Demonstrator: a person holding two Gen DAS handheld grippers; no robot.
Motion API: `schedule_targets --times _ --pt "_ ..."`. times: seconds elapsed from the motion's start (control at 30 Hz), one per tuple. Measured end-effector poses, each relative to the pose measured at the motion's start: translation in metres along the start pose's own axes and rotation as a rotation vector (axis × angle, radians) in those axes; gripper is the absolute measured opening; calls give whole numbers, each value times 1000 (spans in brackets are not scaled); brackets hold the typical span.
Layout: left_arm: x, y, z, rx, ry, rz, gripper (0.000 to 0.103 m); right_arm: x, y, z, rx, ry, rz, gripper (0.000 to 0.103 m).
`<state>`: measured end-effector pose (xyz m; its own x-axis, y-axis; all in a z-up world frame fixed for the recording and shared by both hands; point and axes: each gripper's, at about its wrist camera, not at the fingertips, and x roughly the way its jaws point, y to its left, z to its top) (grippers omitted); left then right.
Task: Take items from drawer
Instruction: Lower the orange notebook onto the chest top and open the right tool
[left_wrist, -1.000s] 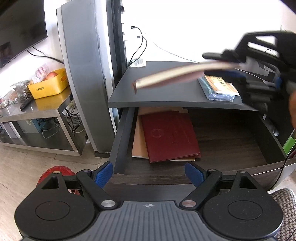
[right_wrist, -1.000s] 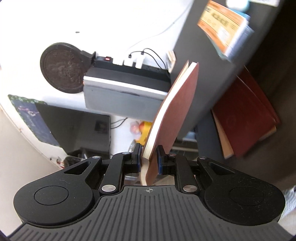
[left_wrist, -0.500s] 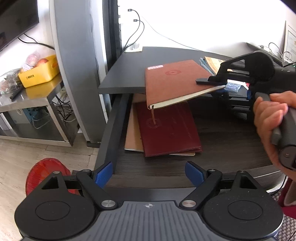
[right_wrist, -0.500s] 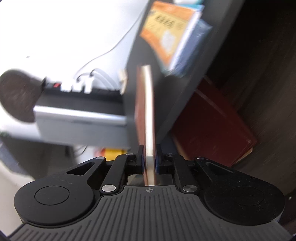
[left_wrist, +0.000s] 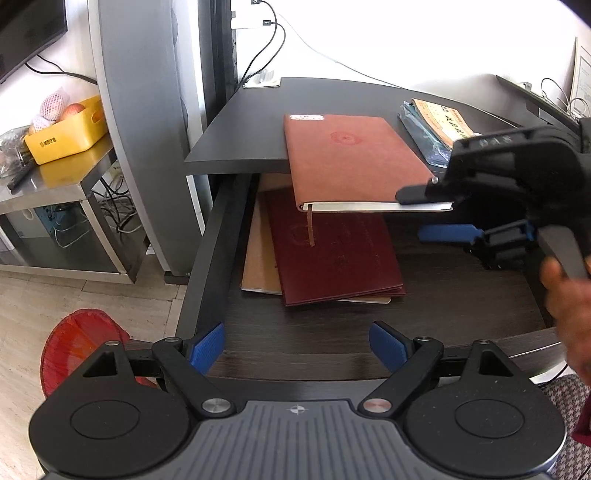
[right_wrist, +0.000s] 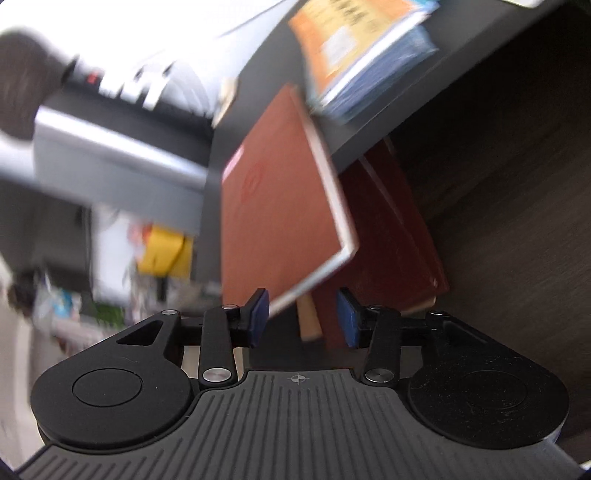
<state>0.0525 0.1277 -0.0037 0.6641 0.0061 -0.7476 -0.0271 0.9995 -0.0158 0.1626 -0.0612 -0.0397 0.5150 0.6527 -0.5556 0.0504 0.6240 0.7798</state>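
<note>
My right gripper (right_wrist: 301, 317) stands wide; the brown notebook (left_wrist: 351, 158) lies half on the desk top (left_wrist: 243, 122). My left gripper (left_wrist: 297, 345) is wide too.

Home living rm: wall TV (left_wrist: 29, 33), fruit in yellow tub (left_wrist: 66, 134), dark desk (left_wrist: 251, 125) w/ books.

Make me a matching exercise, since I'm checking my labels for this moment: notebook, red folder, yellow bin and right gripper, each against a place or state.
Things:
1. notebook
2. red folder
3. yellow bin
4. right gripper

Places or states:
A. in the drawer
B. on the steel table
C. on the desktop, overhanging its front edge
D. open, jaws apart

Pairs: 1-C, 2-A, 3-B, 4-D
</note>
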Motion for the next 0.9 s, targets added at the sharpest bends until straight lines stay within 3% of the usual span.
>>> schedule_targets --times 0.37,0.4,0.5,0.63,0.9 --pt "5 12 0 -28 18 24 87 47 42 -4 -222 148 -87 46" --pt "6 13 0 -30 18 22 87 53 41 -3 -217 152 -97 39" --pt "10 16 0 -39 23 15 87 58 43 -4 -191 134 -82 30" --pt "15 19 2 -48 24 9 87 62 44 -2 -126 94 -47 27" --pt "22 22 7 -65 24 -14 87 58 46 33 -195 -10 -132 27"
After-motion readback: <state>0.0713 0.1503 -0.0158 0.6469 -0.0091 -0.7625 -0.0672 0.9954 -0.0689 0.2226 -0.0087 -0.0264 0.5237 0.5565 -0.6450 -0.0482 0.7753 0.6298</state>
